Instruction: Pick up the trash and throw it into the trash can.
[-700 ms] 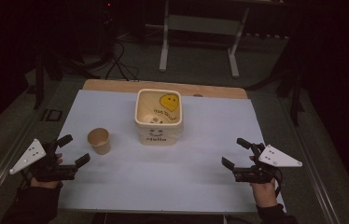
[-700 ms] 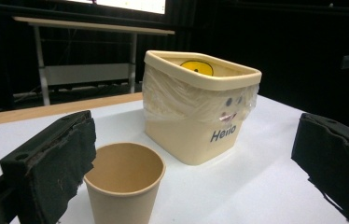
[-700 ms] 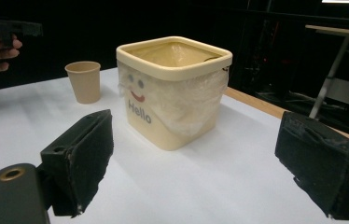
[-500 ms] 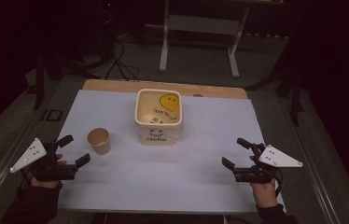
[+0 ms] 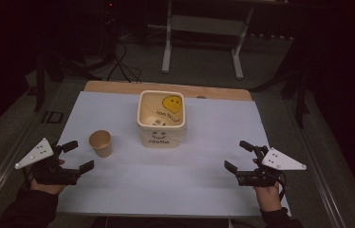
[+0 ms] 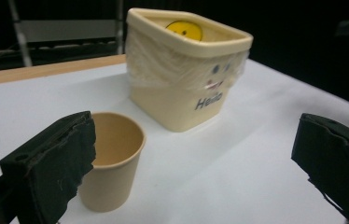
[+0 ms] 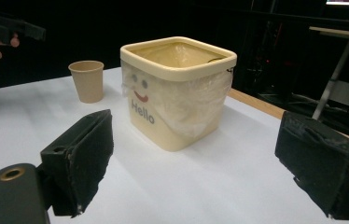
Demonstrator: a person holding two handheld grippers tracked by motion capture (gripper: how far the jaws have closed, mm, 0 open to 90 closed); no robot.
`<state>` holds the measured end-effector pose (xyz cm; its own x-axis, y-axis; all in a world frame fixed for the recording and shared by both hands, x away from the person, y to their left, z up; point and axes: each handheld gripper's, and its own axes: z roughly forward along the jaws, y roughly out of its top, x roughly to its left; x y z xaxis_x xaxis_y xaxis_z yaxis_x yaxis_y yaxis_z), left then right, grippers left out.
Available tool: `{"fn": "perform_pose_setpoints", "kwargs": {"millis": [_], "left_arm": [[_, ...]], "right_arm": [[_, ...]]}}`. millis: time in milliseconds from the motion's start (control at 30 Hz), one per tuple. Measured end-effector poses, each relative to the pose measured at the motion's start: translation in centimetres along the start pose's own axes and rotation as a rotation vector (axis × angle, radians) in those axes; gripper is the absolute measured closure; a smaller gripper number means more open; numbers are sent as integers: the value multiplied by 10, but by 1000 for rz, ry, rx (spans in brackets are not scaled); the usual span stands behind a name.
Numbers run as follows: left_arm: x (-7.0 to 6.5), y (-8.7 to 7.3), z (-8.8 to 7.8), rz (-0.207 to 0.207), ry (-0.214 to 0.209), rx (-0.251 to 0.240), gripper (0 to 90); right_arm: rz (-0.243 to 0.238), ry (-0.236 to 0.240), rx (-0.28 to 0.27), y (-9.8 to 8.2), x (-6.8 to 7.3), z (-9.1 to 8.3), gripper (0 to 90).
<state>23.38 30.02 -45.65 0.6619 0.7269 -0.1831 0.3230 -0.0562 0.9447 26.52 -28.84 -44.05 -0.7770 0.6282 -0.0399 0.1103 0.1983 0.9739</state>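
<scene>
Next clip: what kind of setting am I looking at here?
Probably a lab or studio set up for recording, not a home. A white-covered table stands in a dark room, with cables trailing over the floor behind it and a metal-legged bench frame beyond. On it: a paper cup and a lined "Hello" bin.
</scene>
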Motion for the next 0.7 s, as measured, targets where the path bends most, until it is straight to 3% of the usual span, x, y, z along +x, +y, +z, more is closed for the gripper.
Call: {"fn": "perform_pose_setpoints", "kwargs": {"millis": [167,467,667,700], "left_arm": [[3,13,-8,18,-11,12,4],[11,34,-16,46,-14,106,4],[17,51,-16,66,-34,191,4],[19,56,-14,74,-46,227,4]], "right_arm": [[3,2,-4,1,0,0,113],[-1,-1,-6,1,3,0,113],[-1,4,-2,1,2,0,113],[-1,5,-1,1,2,0,112]]}}
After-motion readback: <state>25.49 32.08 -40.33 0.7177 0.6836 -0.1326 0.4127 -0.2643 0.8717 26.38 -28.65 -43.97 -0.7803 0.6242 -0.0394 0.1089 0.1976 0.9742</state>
